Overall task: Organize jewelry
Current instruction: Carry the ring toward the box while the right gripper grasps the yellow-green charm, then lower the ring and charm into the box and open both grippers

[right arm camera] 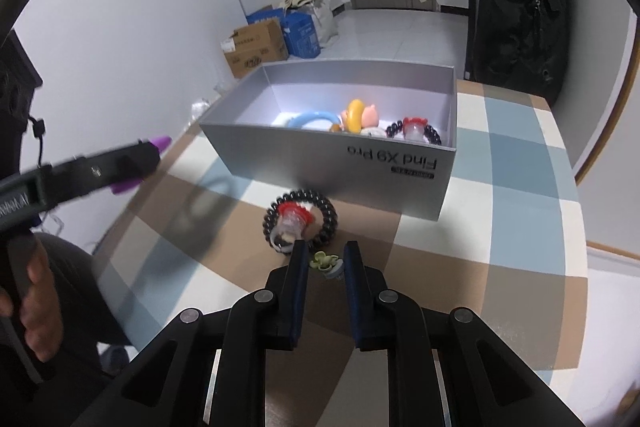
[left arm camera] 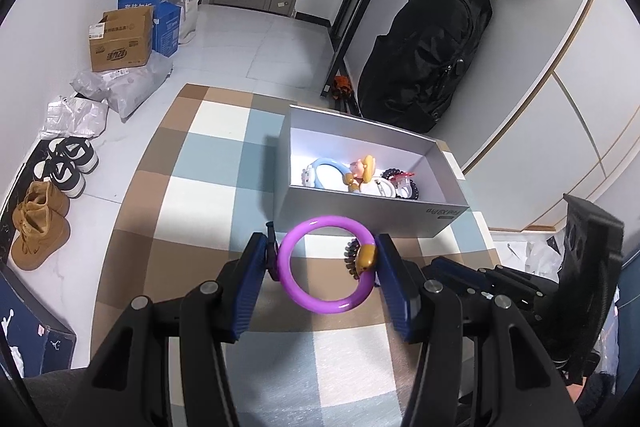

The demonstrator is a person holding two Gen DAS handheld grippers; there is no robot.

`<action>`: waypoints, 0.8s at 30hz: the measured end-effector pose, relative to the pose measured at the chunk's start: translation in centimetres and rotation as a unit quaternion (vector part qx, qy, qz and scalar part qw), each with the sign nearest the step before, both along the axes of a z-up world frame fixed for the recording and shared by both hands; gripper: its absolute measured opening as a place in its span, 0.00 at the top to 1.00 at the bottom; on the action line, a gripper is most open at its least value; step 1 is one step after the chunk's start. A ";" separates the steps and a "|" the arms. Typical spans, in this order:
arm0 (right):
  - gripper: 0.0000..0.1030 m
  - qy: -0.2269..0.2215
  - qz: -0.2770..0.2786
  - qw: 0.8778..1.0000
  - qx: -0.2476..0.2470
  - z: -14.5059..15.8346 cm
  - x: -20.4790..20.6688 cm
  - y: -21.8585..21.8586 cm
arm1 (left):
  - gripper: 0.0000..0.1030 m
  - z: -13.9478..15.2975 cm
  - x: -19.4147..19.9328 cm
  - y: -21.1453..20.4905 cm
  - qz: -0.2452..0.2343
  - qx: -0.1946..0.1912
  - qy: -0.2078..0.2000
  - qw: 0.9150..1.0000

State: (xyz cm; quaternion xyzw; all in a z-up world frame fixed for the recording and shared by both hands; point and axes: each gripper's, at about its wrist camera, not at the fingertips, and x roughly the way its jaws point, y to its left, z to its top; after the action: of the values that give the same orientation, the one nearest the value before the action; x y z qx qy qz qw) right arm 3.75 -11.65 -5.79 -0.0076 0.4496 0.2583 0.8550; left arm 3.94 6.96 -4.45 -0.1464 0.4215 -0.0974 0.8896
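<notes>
The checked tablecloth [left arm camera: 208,163] carries an open grey phone box [right arm camera: 400,171], its print reading "Find X9 Pro" in the right wrist view alone. Inside the box lie a blue bangle [right arm camera: 308,118], a yellow one [right arm camera: 354,113] and a black coil band [right arm camera: 434,135]. Just before the box, only the right view shows fully a second black coil band [right arm camera: 324,223]. The left gripper [left arm camera: 326,269], part open, clamps a purple bangle [left arm camera: 296,291] with a tan charm. The right gripper [right arm camera: 326,261], nearly closed, pinches a small green clip [right arm camera: 325,260].
</notes>
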 end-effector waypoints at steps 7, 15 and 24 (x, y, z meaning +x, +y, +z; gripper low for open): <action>0.84 -0.025 0.007 0.999 0.031 2.1 0.6 0.0 | 0.53 -0.1 0.9 -1.0 -0.005 0.000 0.006 1.000; 0.84 -0.039 0.007 0.997 0.065 4.5 2.5 -0.2 | 0.53 1.0 2.6 -1.9 -0.010 0.001 -0.001 1.000; 0.84 -0.036 0.001 0.994 0.099 6.4 5.8 -0.5 | 0.53 2.2 5.5 -2.9 -0.024 0.011 -0.004 1.000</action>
State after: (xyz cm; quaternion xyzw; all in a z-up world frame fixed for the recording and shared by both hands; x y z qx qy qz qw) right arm 9.57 -12.16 0.65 0.0672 0.3909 0.3015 0.8671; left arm 9.43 4.03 -2.22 -0.1262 0.4219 -0.1150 0.8904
